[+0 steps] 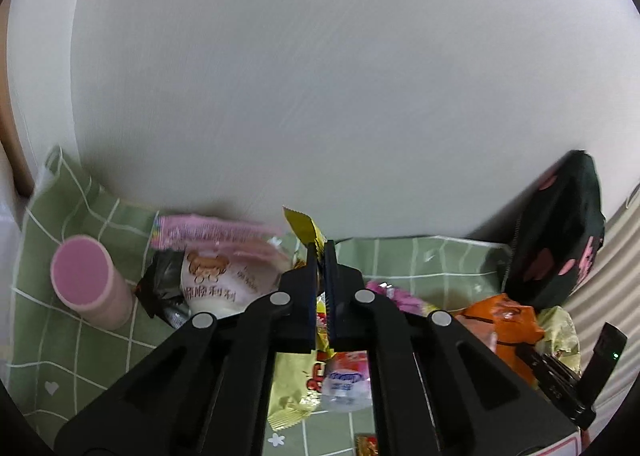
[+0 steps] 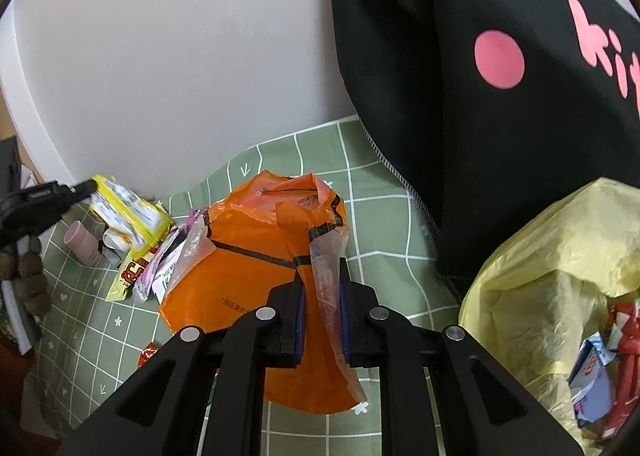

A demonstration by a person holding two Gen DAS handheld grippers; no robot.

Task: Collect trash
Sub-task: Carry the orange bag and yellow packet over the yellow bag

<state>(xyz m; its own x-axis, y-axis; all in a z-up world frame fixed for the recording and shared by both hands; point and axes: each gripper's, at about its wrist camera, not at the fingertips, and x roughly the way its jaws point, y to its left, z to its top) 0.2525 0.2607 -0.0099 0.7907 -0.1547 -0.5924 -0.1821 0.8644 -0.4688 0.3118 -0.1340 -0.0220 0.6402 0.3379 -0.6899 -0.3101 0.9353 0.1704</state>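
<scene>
Left wrist view: the left gripper has its fingers clamped on a yellow wrapper at centre frame, lifted above snack litter on the green checked surface, a pink cylinder standing at lower left. Right wrist view: the right gripper sits with fingers parted around a clear plastic strip of the orange bag at centre, a yellow trash bag at lower right below a black pouch.
</scene>
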